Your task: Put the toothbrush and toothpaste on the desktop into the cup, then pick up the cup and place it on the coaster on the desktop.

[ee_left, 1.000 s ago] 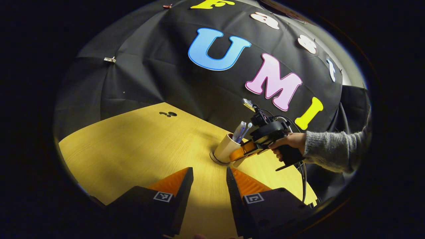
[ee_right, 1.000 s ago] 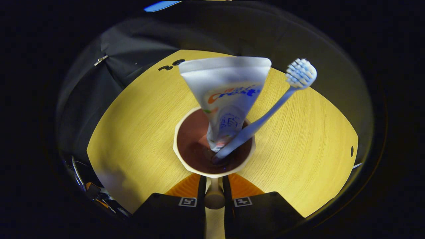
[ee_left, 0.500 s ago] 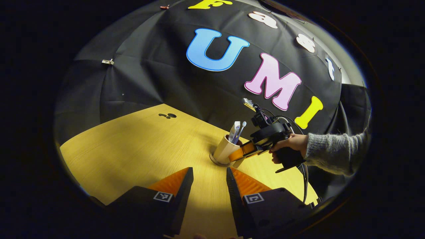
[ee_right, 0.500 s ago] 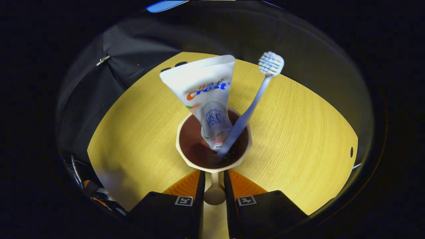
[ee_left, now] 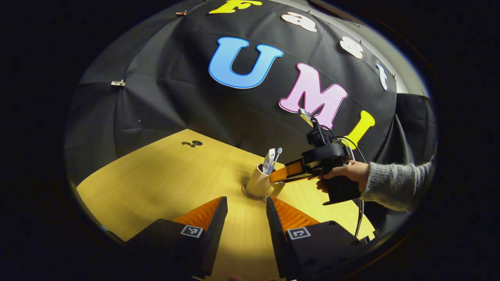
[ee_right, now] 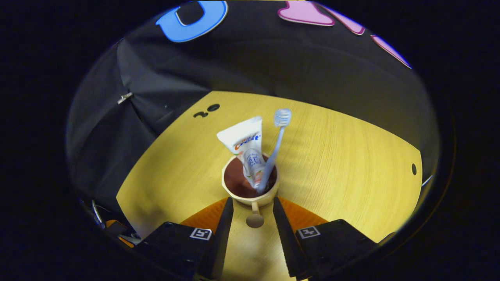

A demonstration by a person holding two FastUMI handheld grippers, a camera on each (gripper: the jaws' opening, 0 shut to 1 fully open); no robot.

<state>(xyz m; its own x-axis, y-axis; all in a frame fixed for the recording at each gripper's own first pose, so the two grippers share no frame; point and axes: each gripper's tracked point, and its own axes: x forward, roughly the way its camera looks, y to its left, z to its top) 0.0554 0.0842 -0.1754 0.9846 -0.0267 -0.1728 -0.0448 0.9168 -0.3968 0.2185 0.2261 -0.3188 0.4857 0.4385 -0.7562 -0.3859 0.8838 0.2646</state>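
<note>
A beige cup [ee_left: 258,184] stands upright on a round coaster [ee_left: 247,192] on the wooden desktop [ee_left: 164,183]. A white toothpaste tube [ee_right: 245,141] and a pale blue toothbrush [ee_right: 278,134] lean inside the cup [ee_right: 250,201]. The cup's handle [ee_right: 254,219] points back between the fingers of my right gripper [ee_right: 252,207], which is open and clear of it on both sides. In the left gripper view that right gripper [ee_left: 275,177] hovers just right of and above the cup's rim. My left gripper [ee_left: 246,205] is open over the desktop, short of the cup, holding nothing.
A hand [ee_left: 345,173] in a grey sleeve [ee_left: 394,183] holds the right gripper, with cables trailing below. Small dark holes [ee_left: 192,143] mark the desktop's far left; another hole [ee_right: 413,169] lies near its right edge. The black cloth wall stands close behind the cup.
The tilted cup came down upright onto the coaster. My right gripper went from shut on the handle to open, then drew back and up. The left gripper barely shifted.
</note>
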